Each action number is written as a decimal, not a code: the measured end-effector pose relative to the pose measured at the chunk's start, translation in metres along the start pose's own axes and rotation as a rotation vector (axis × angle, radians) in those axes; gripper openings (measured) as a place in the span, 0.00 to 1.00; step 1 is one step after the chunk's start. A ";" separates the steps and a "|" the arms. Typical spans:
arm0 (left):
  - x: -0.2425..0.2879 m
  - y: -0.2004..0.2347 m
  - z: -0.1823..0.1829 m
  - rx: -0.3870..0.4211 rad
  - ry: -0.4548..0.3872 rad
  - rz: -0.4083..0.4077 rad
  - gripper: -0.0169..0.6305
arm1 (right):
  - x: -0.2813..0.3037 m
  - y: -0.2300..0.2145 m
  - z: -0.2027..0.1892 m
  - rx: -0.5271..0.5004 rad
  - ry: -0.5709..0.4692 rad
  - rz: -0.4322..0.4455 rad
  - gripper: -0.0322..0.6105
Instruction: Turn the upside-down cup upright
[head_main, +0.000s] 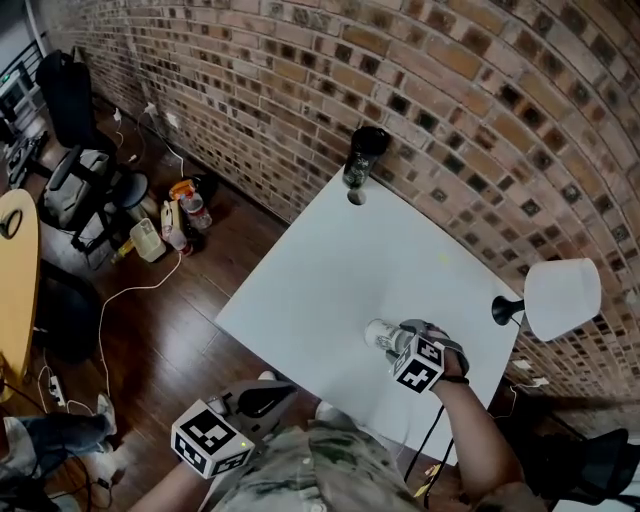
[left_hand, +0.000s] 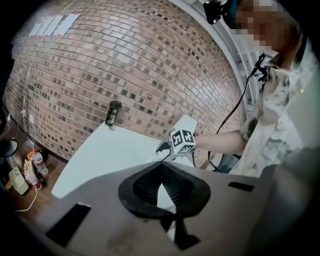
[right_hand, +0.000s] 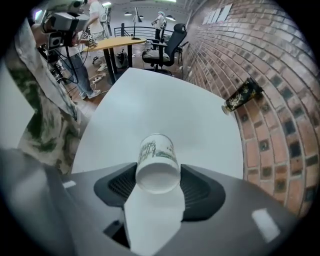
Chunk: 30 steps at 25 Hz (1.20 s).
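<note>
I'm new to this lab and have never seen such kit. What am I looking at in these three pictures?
No robot here: a person holds a hand tool with two-jaw tongs in each hand. The head view looks down from the person's head onto a white table by a brick wall. The other two cameras ride on the tools, looking along their tongs. The right gripper grips a white cup, lying sideways between its tongs. The left gripper is empty, tongs together, low beside the table. A dark bottle stands at the table's far corner, a white lamp at its right edge.
</note>
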<state>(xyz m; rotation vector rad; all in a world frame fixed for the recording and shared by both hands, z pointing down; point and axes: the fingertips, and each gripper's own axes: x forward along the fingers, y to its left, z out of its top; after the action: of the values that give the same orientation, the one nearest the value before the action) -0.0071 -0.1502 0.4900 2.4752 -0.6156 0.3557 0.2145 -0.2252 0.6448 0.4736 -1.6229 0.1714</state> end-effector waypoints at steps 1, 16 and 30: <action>-0.001 0.002 -0.001 -0.003 0.000 0.002 0.04 | 0.000 -0.001 0.006 -0.008 0.002 0.008 0.47; -0.016 0.015 -0.005 -0.023 0.008 0.003 0.04 | 0.008 0.006 0.027 0.051 -0.052 0.085 0.51; -0.012 0.012 -0.025 0.026 0.100 -0.143 0.04 | -0.068 0.000 0.031 0.413 -0.252 -0.025 0.56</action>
<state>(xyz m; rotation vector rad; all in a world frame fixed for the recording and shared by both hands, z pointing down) -0.0263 -0.1407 0.5112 2.4917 -0.3928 0.4314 0.1892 -0.2234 0.5749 0.8579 -1.8322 0.4477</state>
